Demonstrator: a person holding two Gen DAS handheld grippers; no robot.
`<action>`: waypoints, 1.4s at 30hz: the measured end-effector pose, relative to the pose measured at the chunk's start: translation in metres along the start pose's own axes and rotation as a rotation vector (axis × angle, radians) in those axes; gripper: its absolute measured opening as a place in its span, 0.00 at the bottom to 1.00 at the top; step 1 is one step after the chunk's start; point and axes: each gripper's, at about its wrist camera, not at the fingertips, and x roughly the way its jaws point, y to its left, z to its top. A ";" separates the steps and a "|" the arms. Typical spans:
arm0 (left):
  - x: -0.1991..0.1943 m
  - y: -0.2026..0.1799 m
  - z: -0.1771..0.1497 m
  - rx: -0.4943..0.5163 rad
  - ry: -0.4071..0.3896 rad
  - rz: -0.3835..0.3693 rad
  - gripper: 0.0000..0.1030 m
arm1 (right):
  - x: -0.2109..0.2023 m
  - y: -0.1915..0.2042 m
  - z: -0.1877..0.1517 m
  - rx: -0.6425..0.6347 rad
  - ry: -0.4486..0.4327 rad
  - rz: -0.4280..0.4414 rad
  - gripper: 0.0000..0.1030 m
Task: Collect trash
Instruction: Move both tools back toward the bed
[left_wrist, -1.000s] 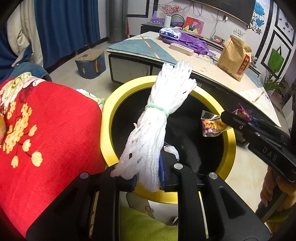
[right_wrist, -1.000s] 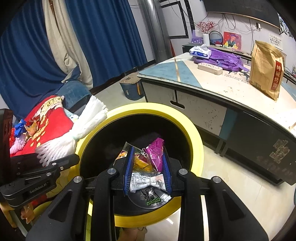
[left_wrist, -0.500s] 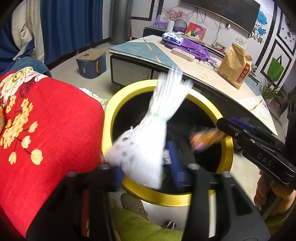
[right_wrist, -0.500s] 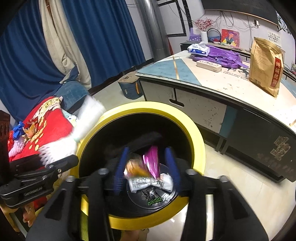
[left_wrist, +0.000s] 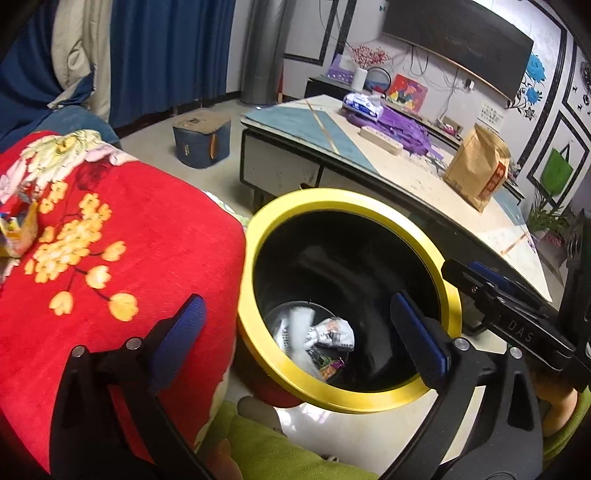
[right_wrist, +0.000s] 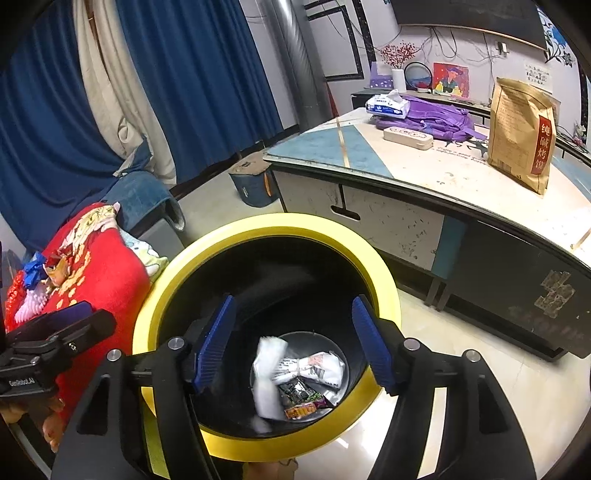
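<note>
Both my left tongs (left_wrist: 295, 332) and right tongs (right_wrist: 291, 343) are opening, empty, over the yellow-rimmed bin (right_wrist: 384, 284), trash (right_wrist: 295, 373) lying at its bottom; wrappers (right_wrist: 48, 269) at ten o'clock on the red cushion (left_wrist: 147, 240) may get overlooked.

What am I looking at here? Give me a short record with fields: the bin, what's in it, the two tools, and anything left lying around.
Bin: black round bin with yellow rim
Contents: white foam net, crumpled snack wrappers at the bottom
Left gripper: jaws opening, nothing between them
Right gripper: jaws opening, nothing between them, above the bin
Left over: wrappers on the red flowered cushion
</note>
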 end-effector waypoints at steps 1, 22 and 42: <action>-0.003 0.001 0.001 -0.001 -0.009 0.005 0.89 | -0.001 0.001 0.000 -0.003 -0.004 0.002 0.64; -0.076 0.039 -0.002 -0.054 -0.227 0.162 0.89 | -0.029 0.058 0.007 -0.112 -0.071 0.134 0.67; -0.137 0.077 -0.004 -0.121 -0.377 0.306 0.89 | -0.045 0.130 0.018 -0.262 -0.086 0.264 0.67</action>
